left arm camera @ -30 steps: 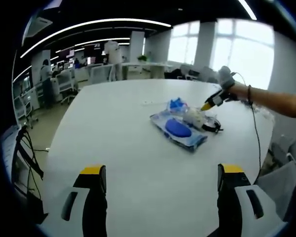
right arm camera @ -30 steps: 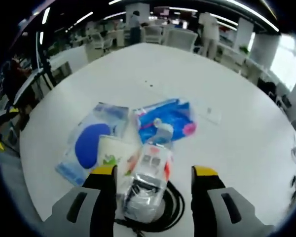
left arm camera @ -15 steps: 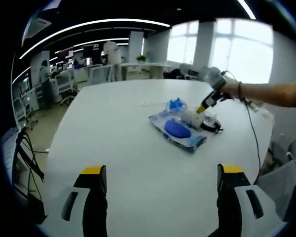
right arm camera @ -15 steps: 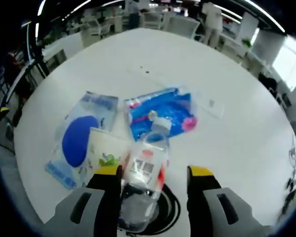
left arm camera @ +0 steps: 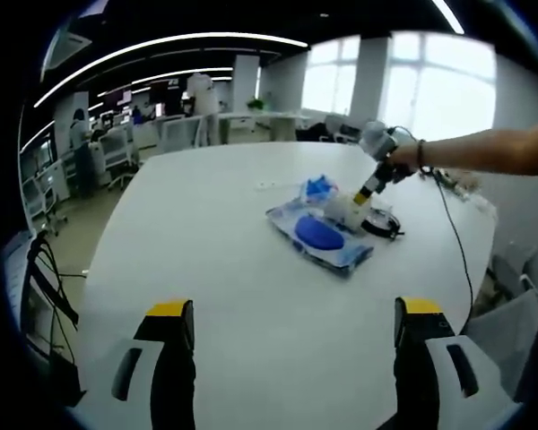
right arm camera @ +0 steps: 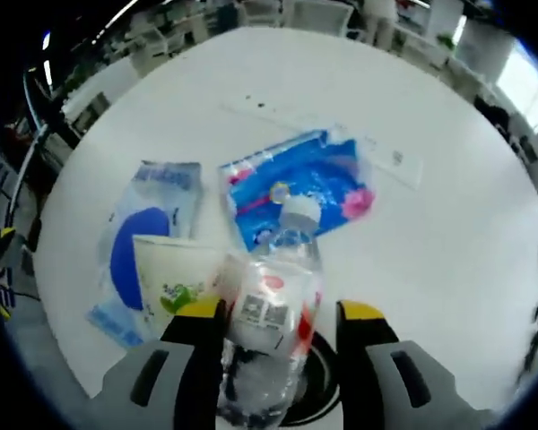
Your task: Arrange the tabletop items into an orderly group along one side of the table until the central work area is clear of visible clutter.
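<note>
While the right tongs (right arm camera: 273, 313) have closed in over the last second, their yellow-tipped jaws now flank the clear plastic water bottle with a red-and-white label (right arm camera: 271, 331), seemingly pinching it, though firm contact is hard to confirm. Under the bottle lies a black coiled cable (right arm camera: 321, 387); left of the jaws sits a cream paper cup (right arm camera: 172, 279), beyond it a blue-disc packet (right arm camera: 143, 246) and a blue plastic pouch (right arm camera: 296, 190). The left tongs (left arm camera: 291, 318) hang wide over bare white table (left arm camera: 206, 215), holding nothing. The grouping move looks ready to begin.

A round white table (left arm camera: 206, 233) bears two plastic packets (right arm camera: 143, 251) (right arm camera: 296, 193), a black cable coil (right arm camera: 321, 381) and a paper cup (right arm camera: 175, 287)
</note>
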{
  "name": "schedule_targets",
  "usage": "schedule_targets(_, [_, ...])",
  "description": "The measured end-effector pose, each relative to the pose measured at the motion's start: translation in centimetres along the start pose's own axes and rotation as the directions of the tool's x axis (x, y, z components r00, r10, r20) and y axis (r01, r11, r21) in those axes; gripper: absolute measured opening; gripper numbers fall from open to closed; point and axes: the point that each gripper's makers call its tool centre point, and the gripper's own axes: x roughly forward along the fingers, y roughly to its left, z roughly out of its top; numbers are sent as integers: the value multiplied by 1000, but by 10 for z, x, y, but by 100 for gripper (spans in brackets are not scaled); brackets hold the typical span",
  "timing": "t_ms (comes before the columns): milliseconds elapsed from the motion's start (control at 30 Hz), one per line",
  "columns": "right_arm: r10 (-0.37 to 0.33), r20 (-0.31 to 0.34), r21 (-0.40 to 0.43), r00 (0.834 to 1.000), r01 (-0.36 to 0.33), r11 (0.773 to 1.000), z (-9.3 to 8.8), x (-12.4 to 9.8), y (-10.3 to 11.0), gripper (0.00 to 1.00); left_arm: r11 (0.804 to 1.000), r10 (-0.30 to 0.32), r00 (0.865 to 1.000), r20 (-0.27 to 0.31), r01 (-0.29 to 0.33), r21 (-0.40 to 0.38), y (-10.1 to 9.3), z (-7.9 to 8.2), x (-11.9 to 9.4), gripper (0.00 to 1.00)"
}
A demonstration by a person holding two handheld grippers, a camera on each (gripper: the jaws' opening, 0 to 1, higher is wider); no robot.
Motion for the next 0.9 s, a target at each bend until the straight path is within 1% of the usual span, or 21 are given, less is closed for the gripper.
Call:
schedule_targets(67, [-6, -14, -13, 1000, 6, 1000, 0, 2, 1, 46, 1000, 0, 1000, 1, 0, -2, 0, 0, 0, 90])
schedule_targets(133, [-12, -15, -16, 1000, 11, 1000, 1, 4, 1, 44, 1000, 0, 1000, 1, 0, -4, 0, 0, 0, 90])
schedule_targets(200, [1, -14, 0, 1000, -1, 1000, 2, 6, 4, 41, 1000, 1, 1000, 5, -1, -5, 1, 1, 0, 90])
schedule_targets(300, [-13, -20, 9, 1000, 13, 1000, 2, 6, 1, 41, 999, -10, 998, 55, 12, -34, 0, 9, -1, 90])
schedule_targets(467, [-27, -14, 35, 1000, 27, 999, 2, 7, 1, 40, 999, -7, 999, 49, 9, -30, 3, 8, 0, 89])
schedule_targets(600, [-40, 1, 55, 999, 40, 998, 5, 7, 0, 38, 999, -22, 999, 38, 23, -32, 0, 6, 0, 89])
schedule_targets(700, [-45, 7, 47, 999, 45, 998, 7, 7, 0, 36, 999, -18, 999, 41, 20, -31, 1, 7, 0, 89])
schedule_targets(800, [-42, 14, 51, 999, 41, 998, 8, 7, 1, 35, 999, -32, 998, 52, 33, -29, -1, 8, -1, 89])
schedule_targets(900, [-39, 20, 52, 999, 37, 998, 9, 6, 2, 34, 999, -32, 998, 51, 33, -31, -1, 7, -3, 89])
